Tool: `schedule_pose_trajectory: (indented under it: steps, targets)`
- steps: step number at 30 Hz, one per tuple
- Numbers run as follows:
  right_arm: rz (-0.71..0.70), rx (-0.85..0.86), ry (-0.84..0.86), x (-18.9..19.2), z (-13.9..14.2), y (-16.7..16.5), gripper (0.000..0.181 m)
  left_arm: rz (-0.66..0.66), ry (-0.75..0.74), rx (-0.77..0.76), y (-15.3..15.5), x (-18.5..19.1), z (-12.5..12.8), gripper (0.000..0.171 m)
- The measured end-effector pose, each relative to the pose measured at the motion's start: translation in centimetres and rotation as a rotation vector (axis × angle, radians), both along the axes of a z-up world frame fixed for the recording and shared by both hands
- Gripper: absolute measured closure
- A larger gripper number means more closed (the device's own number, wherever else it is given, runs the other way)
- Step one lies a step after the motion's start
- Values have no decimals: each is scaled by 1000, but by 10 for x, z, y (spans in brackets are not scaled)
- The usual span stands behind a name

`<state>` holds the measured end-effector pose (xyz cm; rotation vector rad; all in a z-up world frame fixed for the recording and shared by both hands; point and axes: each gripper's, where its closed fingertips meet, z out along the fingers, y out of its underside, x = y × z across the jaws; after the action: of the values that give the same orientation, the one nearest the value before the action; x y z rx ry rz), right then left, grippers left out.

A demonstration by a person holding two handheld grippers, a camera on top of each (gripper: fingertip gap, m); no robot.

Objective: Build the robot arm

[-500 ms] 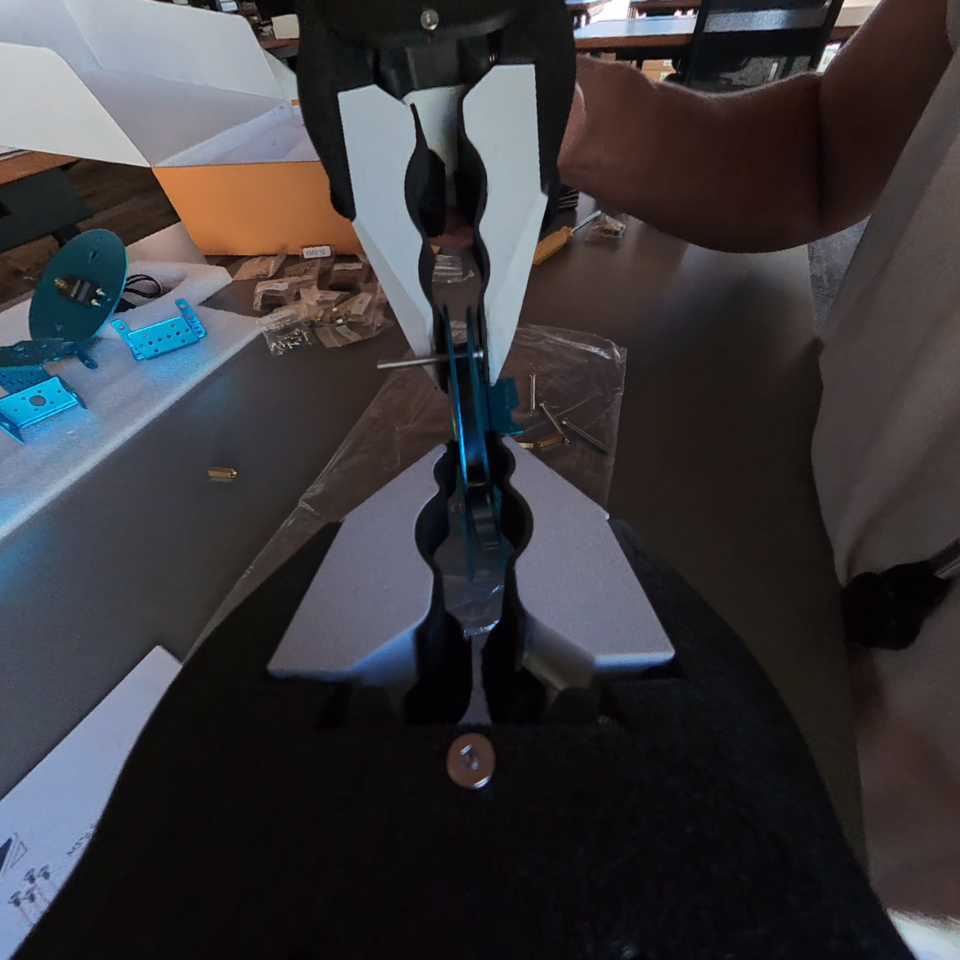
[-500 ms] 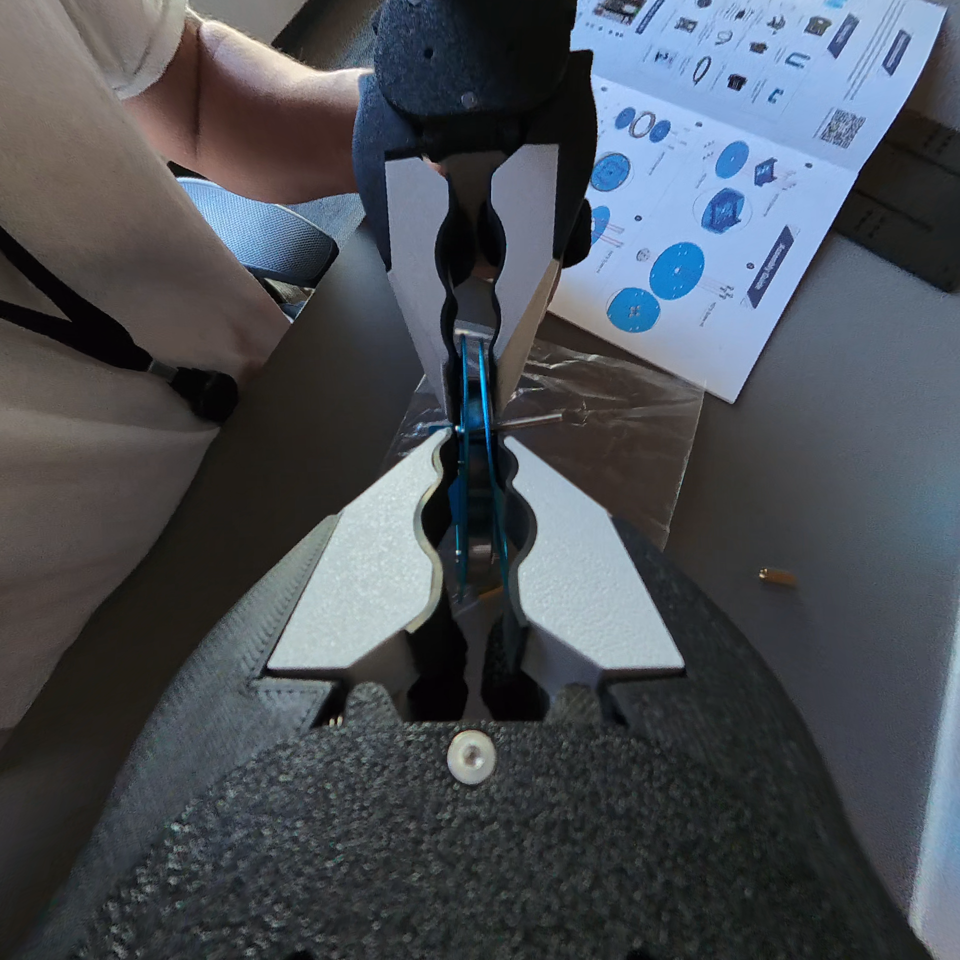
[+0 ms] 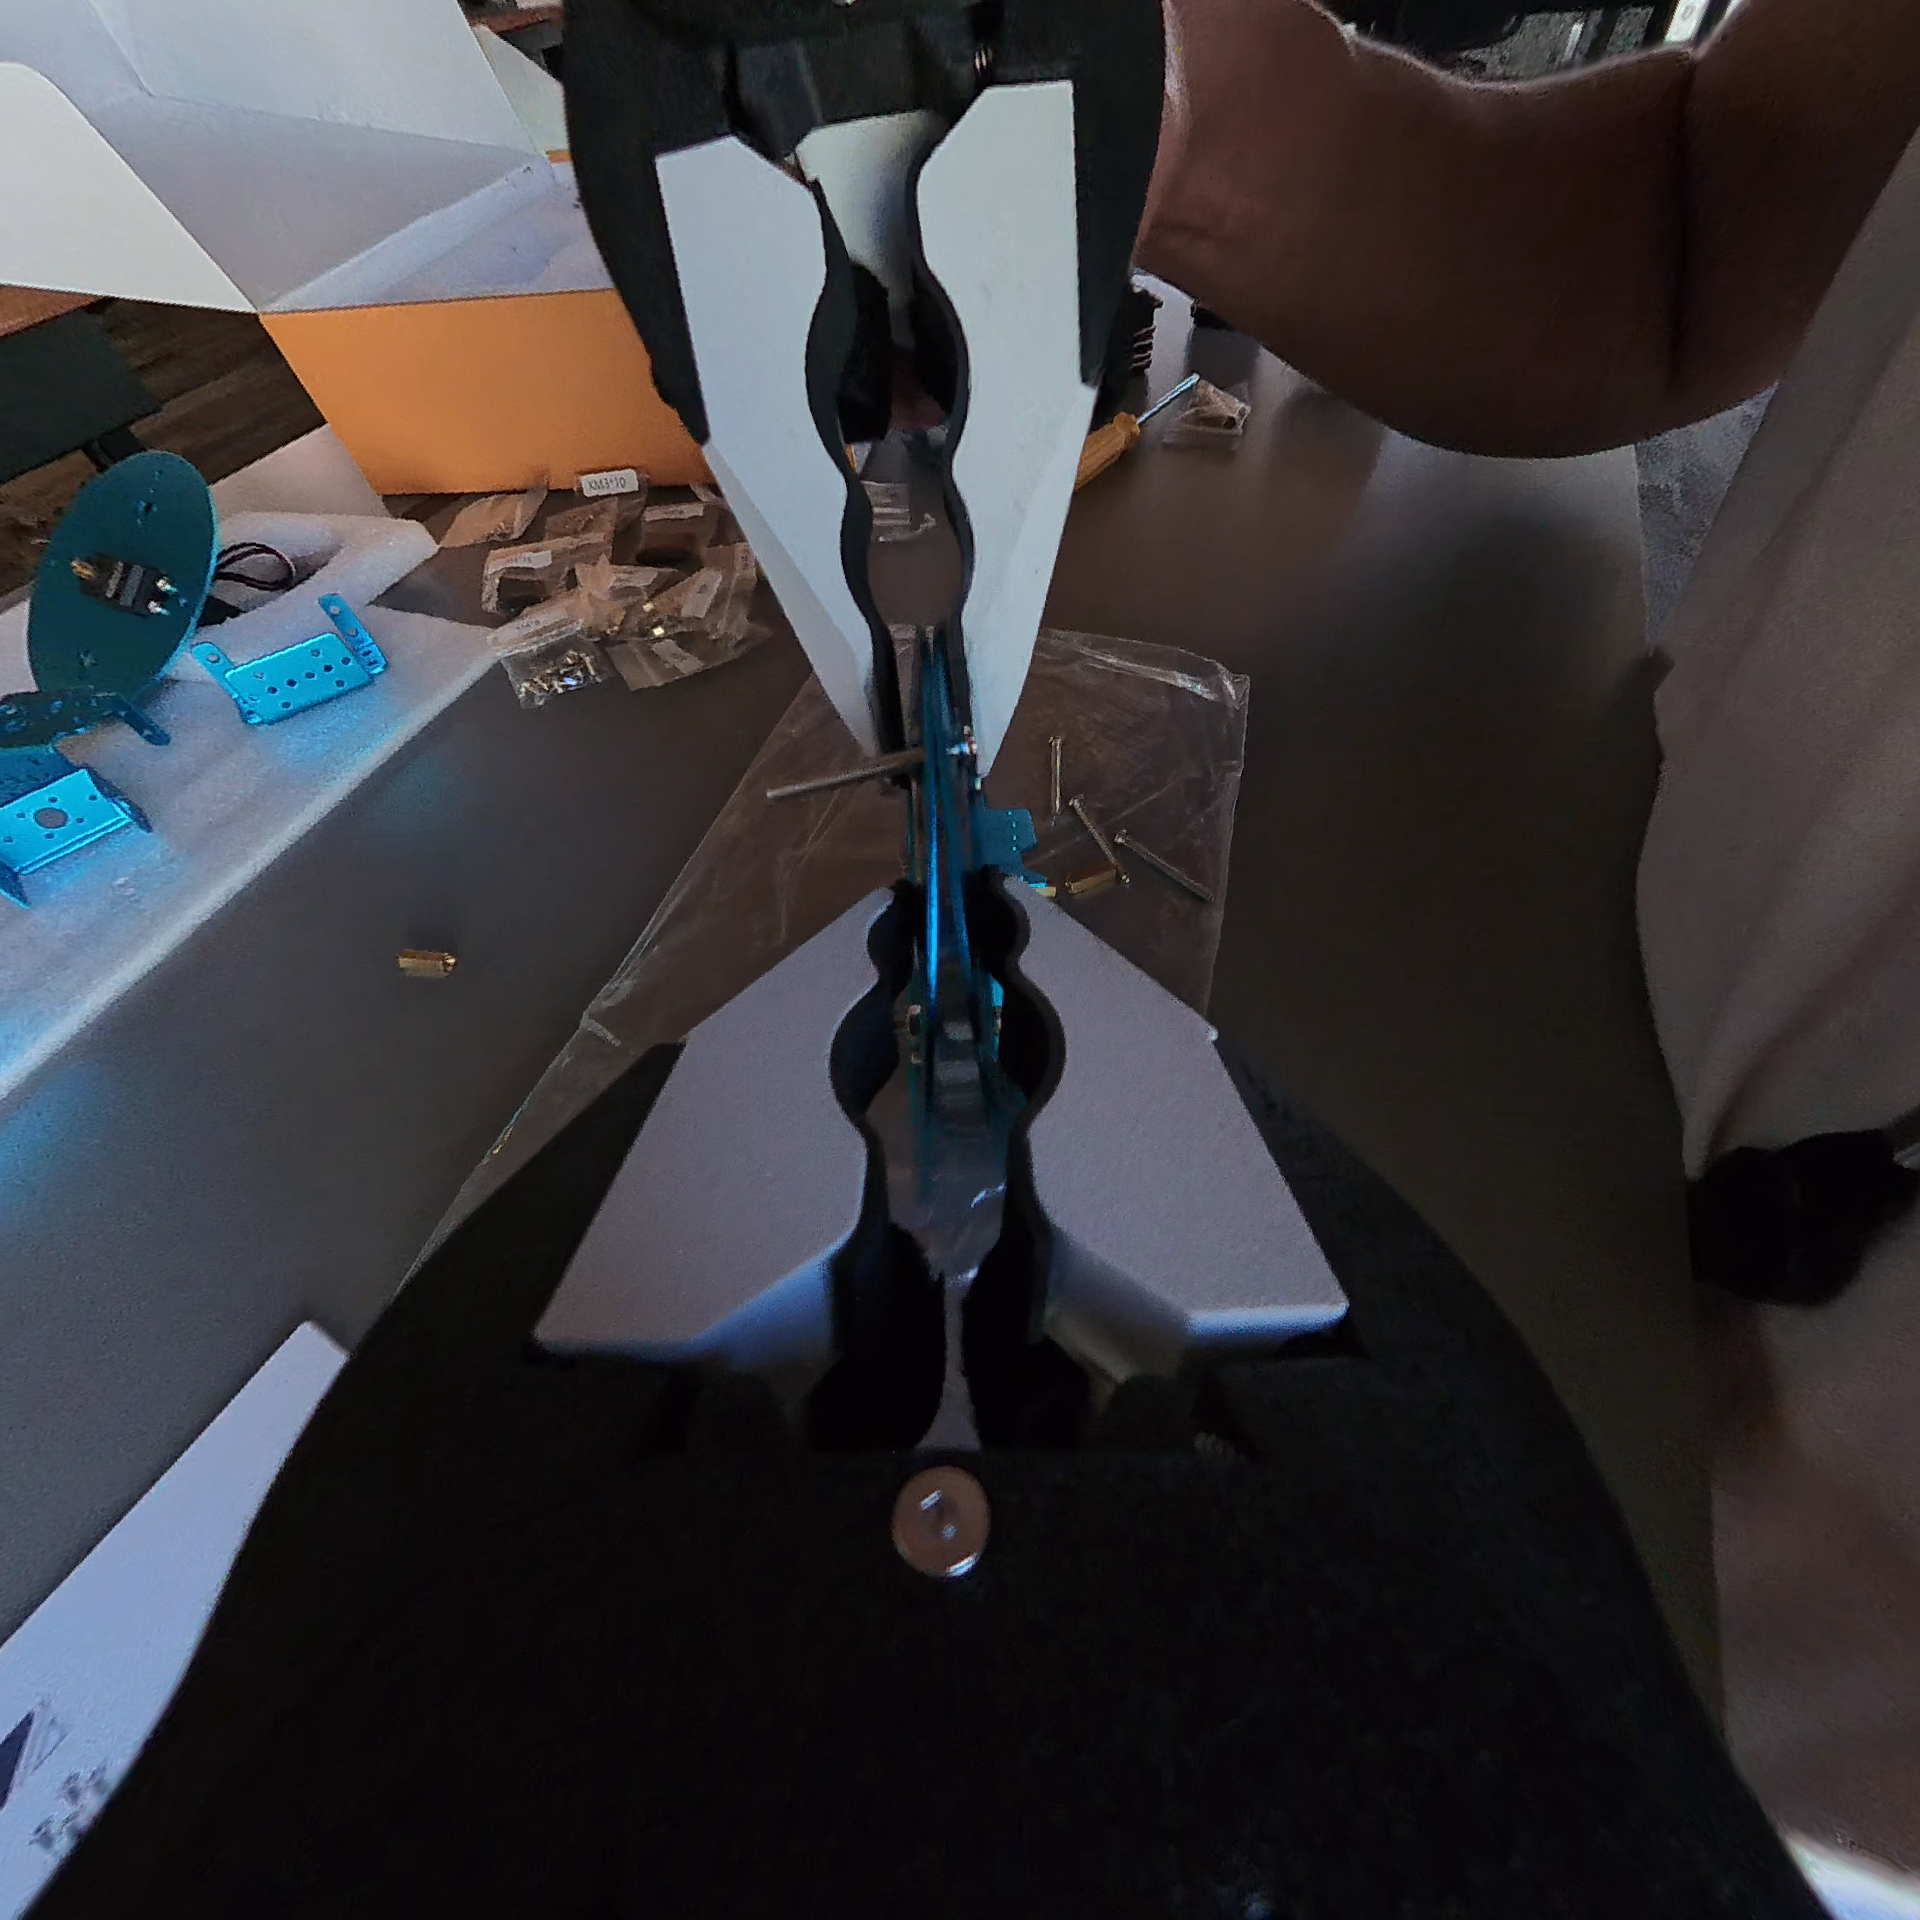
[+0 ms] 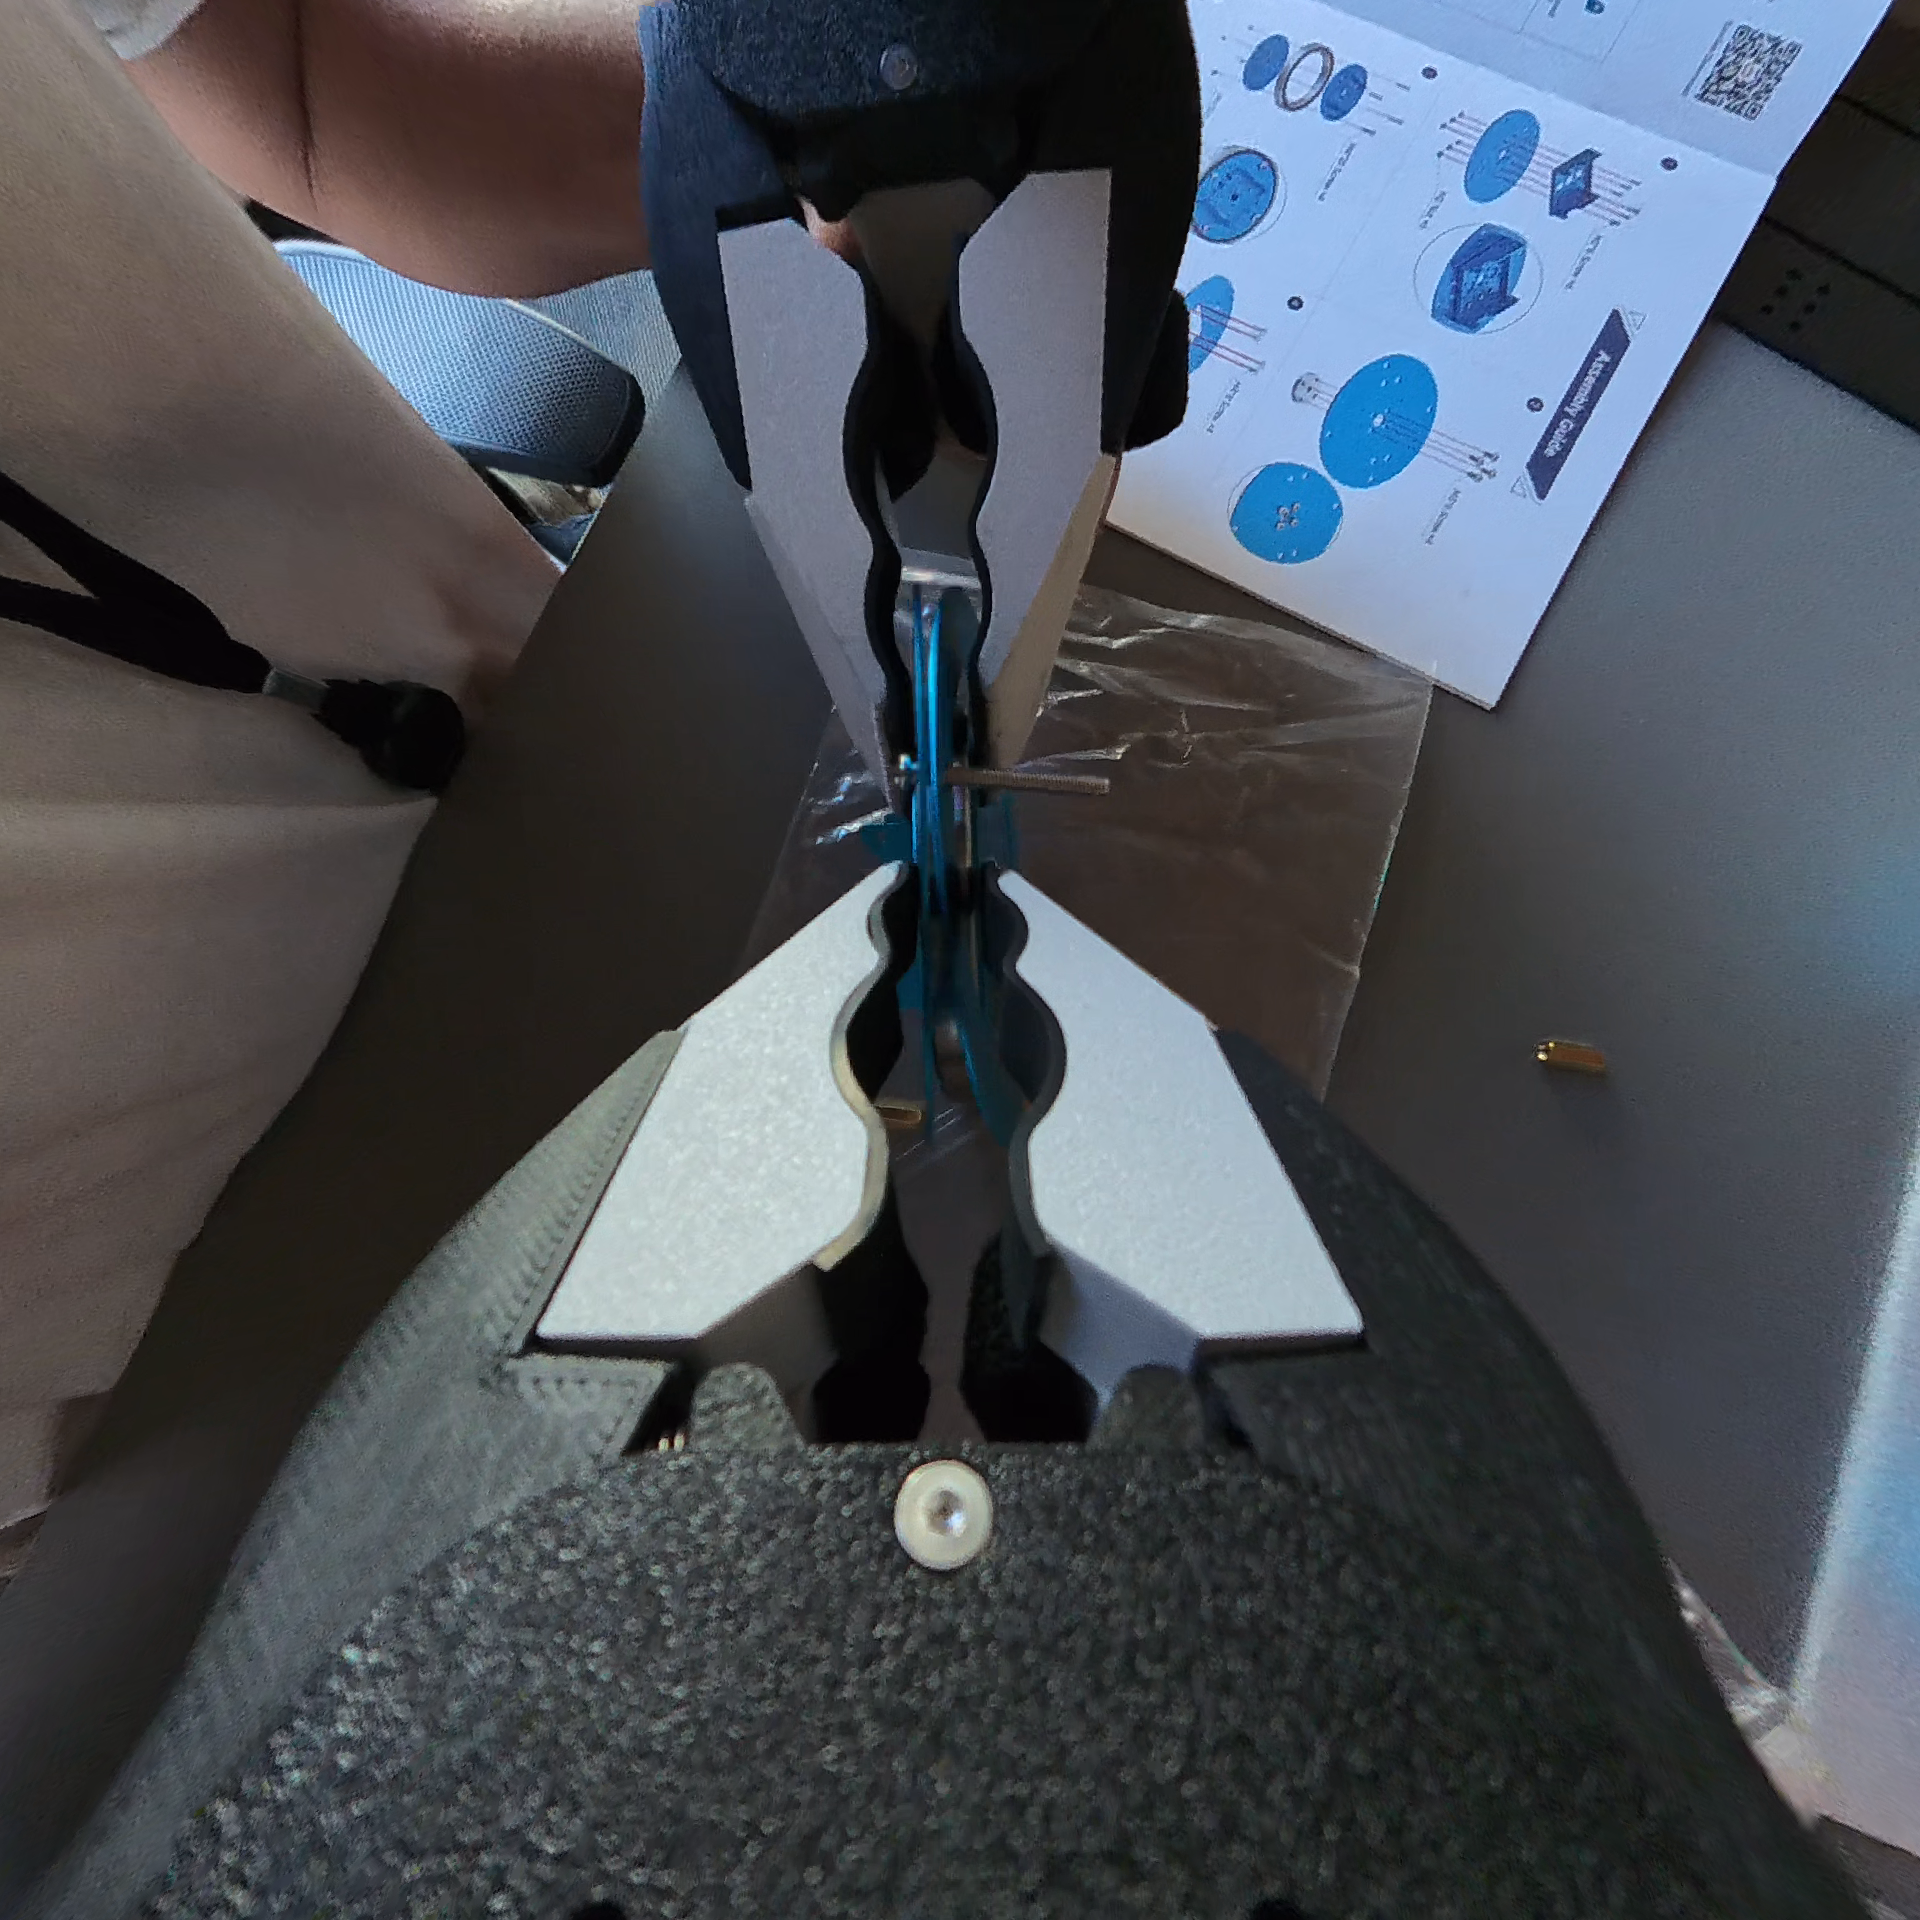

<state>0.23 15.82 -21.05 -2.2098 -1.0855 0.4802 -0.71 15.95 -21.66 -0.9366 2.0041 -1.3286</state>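
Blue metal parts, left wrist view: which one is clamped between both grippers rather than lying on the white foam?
The blue disc assembly, edge-on at centre, with a long screw through it.

Place: a workroom or office set up for putting together a small kit.
Surface: a dark grey tabletop strewn with loose parts.
Hardware: small clear bags of screws, long loose screws on a clear plastic sheet, a brass standoff.
Parts: blue metal brackets and a blue disc laid on white foam.
Tools: a yellow-handled screwdriver.
Packaging: an opened orange and white carton.
Paper: an illustrated fold-out sheet showing blue parts.
Furniture: a grey mesh chair at the tabletop's edge; more tables farther back.
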Motion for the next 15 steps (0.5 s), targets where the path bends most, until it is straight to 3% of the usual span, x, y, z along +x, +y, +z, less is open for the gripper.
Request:
schedule_pose_trajectory:
  steps: [5, 15]
  targets:
    - [-29, 4, 69, 6, -4, -6, 157, -2, 28, -49, 2, 5, -1, 160]
    - [-32, 81, 152, 14, -9, -1, 163, -17, 40, -58, 8, -5, -4, 159]
